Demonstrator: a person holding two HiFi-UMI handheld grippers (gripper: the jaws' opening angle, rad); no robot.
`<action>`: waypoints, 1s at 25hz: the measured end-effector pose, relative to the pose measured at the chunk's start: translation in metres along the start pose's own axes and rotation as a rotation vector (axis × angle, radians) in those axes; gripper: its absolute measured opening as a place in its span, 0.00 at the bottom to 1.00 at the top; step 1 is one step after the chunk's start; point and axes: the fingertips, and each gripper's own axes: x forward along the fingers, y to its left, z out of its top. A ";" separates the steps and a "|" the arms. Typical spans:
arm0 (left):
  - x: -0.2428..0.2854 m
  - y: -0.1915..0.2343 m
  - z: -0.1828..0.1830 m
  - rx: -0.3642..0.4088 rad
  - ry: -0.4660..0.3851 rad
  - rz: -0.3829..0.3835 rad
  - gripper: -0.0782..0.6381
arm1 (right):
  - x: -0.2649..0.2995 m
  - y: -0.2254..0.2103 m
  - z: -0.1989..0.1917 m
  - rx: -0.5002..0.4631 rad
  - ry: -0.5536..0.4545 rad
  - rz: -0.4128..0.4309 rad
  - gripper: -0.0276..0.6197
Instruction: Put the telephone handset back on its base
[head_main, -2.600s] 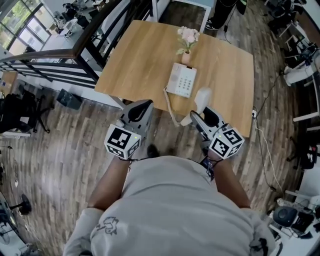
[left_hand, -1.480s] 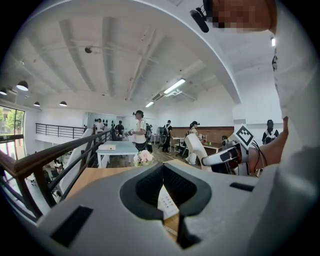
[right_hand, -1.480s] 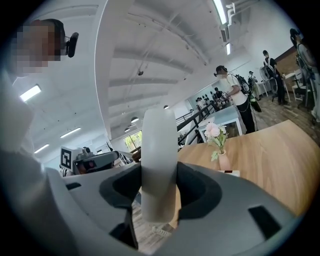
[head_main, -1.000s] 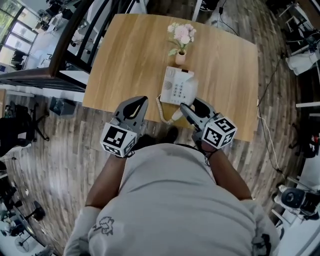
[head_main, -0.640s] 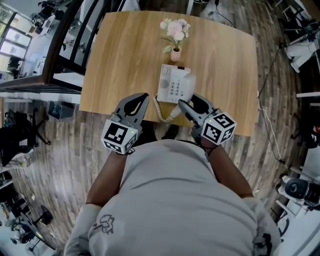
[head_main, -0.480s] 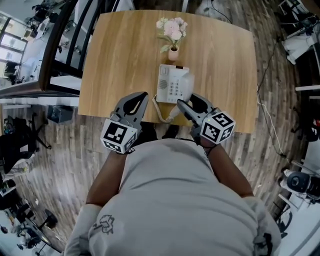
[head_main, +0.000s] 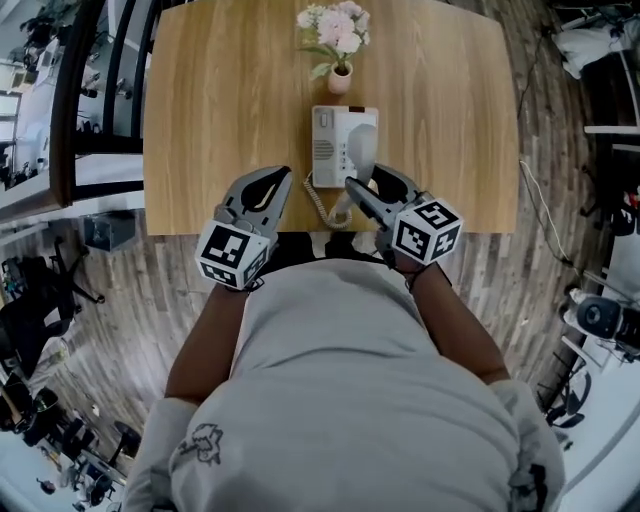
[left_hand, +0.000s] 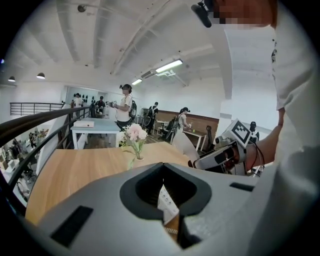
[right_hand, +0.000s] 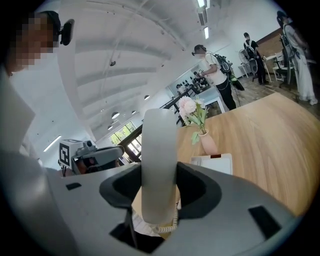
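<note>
The white telephone base (head_main: 328, 140) lies on the wooden table (head_main: 220, 100), near its front edge. My right gripper (head_main: 368, 181) is shut on the white handset (head_main: 361, 150), which lies over the right part of the base; I cannot tell whether it touches. A coiled cord (head_main: 322, 200) hangs from the handset past the table edge. In the right gripper view the handset (right_hand: 159, 165) stands between the jaws of the right gripper (right_hand: 160, 192), with the base (right_hand: 212, 162) beyond. My left gripper (head_main: 268, 185) hovers at the table edge left of the base, shut and holding nothing.
A small vase of pink flowers (head_main: 336, 30) stands just behind the base. A railing (head_main: 80, 90) runs along the table's left side. Other people and desks (left_hand: 125, 107) are far behind. Wooden floor lies below the table's front edge.
My right gripper has carried the handset from right of the base, off the table's front edge, forward and left over the base. The left gripper stayed shut beside it.
</note>
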 end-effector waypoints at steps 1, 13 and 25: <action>0.003 0.002 -0.002 0.001 0.008 -0.012 0.12 | 0.004 -0.003 -0.002 0.008 0.004 -0.010 0.39; 0.021 0.038 -0.027 0.003 0.093 -0.145 0.12 | 0.057 -0.048 -0.039 0.099 0.078 -0.208 0.39; 0.040 0.056 -0.056 -0.011 0.164 -0.264 0.12 | 0.095 -0.084 -0.065 0.158 0.143 -0.356 0.39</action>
